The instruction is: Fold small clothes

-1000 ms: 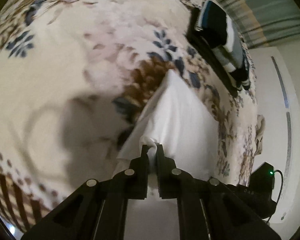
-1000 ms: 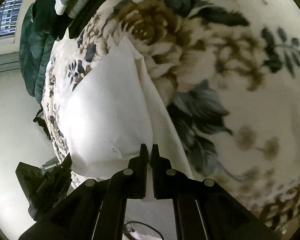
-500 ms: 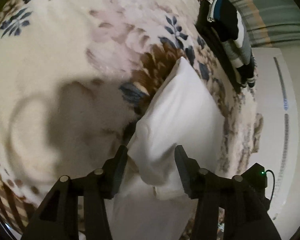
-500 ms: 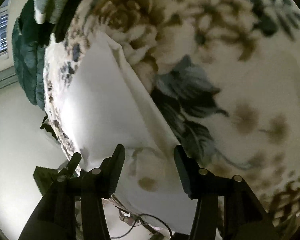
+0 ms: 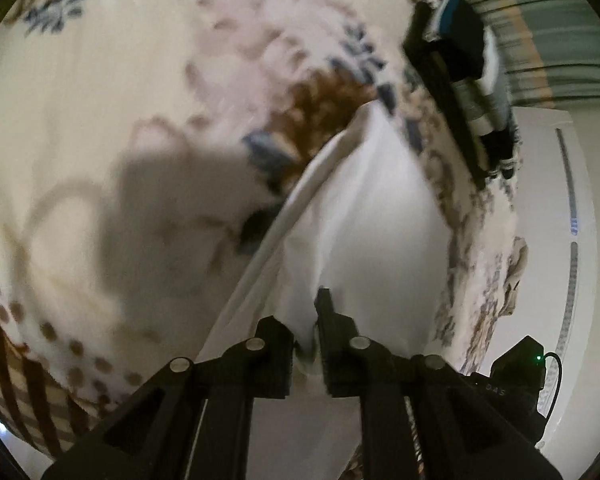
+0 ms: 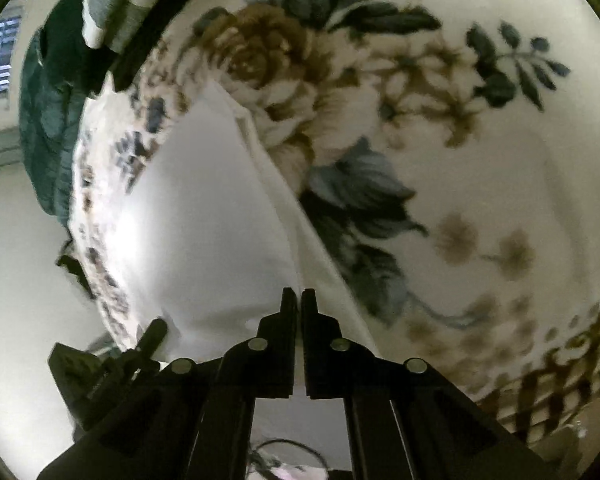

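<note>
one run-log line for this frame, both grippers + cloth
left gripper: shut on white cloth | right gripper: shut on white cloth | cloth near edge lifted, far end on floral bedspread

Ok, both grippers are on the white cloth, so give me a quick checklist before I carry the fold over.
1. Left gripper shut on the white cloth: ok, fabric bunched between its fingers.
2. Right gripper shut on the cloth: ok, an edge runs between its closed fingers.
3. Floral bedspread not pinched along with the cloth: cannot tell.
4. Cloth's far corner lying flat: ok.
5. Stack of dark folded clothes apart from the cloth: ok.
</note>
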### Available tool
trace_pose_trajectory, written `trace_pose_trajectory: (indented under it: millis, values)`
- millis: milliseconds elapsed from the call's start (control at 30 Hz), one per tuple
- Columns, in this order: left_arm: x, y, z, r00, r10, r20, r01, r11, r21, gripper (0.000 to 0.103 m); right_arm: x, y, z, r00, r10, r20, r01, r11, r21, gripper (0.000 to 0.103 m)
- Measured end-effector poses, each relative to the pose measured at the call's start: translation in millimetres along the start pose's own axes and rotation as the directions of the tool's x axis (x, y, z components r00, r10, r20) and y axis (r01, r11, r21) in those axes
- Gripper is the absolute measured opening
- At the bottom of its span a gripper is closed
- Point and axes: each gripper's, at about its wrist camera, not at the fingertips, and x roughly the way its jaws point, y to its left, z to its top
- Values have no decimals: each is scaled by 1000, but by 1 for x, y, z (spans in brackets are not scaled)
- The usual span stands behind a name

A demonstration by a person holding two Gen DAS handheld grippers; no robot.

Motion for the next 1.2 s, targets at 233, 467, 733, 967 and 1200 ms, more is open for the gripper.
trace_pose_trajectory:
  millis: [233,467,733,967,1200]
  values:
    - [-23,-1,-4,999,-50,-12,50,998,41,51,6,-9,8,997,-2,-79,3,1000,19,39]
    - [-68,16,-59,999,39,-24,-35,987,156,56,-19,-41,-35,985,9,-171,-11,1000,-14,51]
    - [-37,80,-136,970,190,-150,-151,959,240,55,12,-102,-107,937,-36,-348,16,998,-60,51]
    - [-18,85,-164,972,184,-149,-138,952,275,53,32,-118,-124,937,39,-348,-59,997,-47,51]
    - [-36,78,-178,987,89,-136,-61,978,198,3,30,-117,-144,925,83,-371,-113,992,-58,12]
